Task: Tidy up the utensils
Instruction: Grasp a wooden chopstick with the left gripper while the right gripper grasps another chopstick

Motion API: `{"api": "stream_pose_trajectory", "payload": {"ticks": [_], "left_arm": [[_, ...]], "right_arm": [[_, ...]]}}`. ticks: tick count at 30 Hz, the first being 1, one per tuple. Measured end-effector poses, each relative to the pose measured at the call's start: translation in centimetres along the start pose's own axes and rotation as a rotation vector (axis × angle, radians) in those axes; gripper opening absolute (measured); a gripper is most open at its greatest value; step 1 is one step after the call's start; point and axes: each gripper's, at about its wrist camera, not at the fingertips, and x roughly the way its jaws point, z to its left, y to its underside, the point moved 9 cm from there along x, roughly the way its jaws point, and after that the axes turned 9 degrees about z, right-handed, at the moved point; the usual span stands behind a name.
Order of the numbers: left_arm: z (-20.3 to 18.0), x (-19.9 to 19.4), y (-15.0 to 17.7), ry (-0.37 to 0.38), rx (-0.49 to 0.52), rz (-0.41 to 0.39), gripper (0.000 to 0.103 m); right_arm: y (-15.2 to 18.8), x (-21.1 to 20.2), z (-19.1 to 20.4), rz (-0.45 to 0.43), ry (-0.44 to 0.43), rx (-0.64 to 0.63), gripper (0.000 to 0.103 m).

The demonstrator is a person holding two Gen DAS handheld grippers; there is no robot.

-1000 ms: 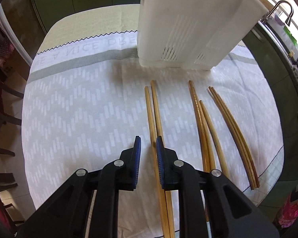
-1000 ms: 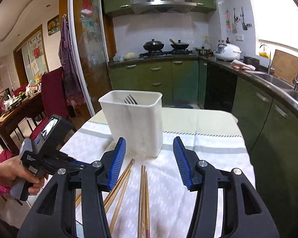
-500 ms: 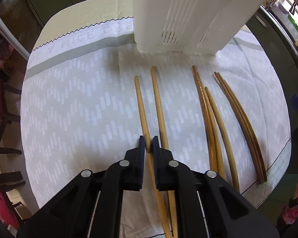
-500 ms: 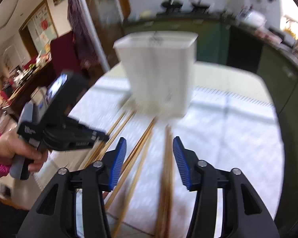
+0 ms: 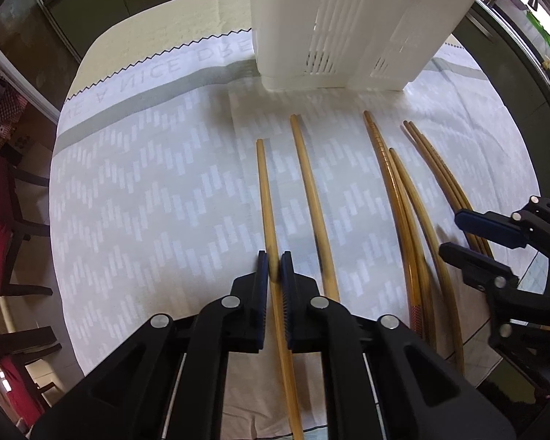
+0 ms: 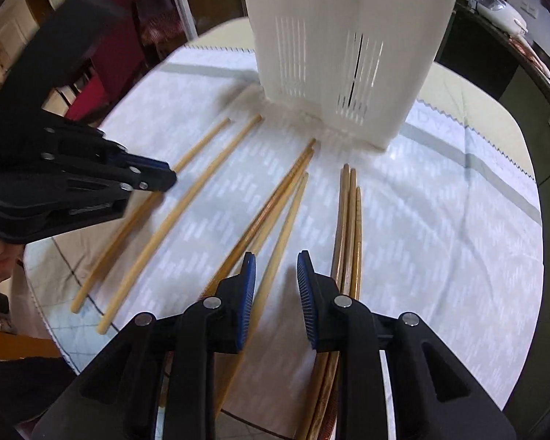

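The left gripper pinches the leftmost chopstick flat on the tabletop. The right gripper, its jaws just closing, straddles a pale chopstick without touching. Beyond stands the white utensil holder.

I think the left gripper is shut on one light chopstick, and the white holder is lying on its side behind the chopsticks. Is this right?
Not quite. The white holder stands upright on the cloth, as the right wrist view shows. The rest holds: the left gripper is shut on one light chopstick.
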Motion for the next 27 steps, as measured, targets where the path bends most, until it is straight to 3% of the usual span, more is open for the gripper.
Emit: {"api": "stream_pose_trajectory", "payload": {"ticks": [3, 5, 18, 27], "left_arm": [[0.0, 0.0, 0.0, 0.005, -0.001, -0.001, 0.008], [0.0, -0.1, 0.2, 0.002, 0.003, -0.001, 0.008], [0.1, -0.1, -1.6, -0.002, -0.017, 0.008, 0.008], [1.1, -0.2, -2.6, 0.042, -0.047, -0.001, 0.006]], "right_arm": [[0.0, 1.0, 0.2, 0.041, 0.022, -0.010, 0.024], [-0.2, 1.9, 0.4, 0.073, 0.038, -0.015, 0.018], [-3.0, 2.2, 0.0, 0.117, 0.025, -0.003, 0.009], [-2.9, 0.3, -2.0, 0.040, -0.045, 0.064, 0.007]]}}
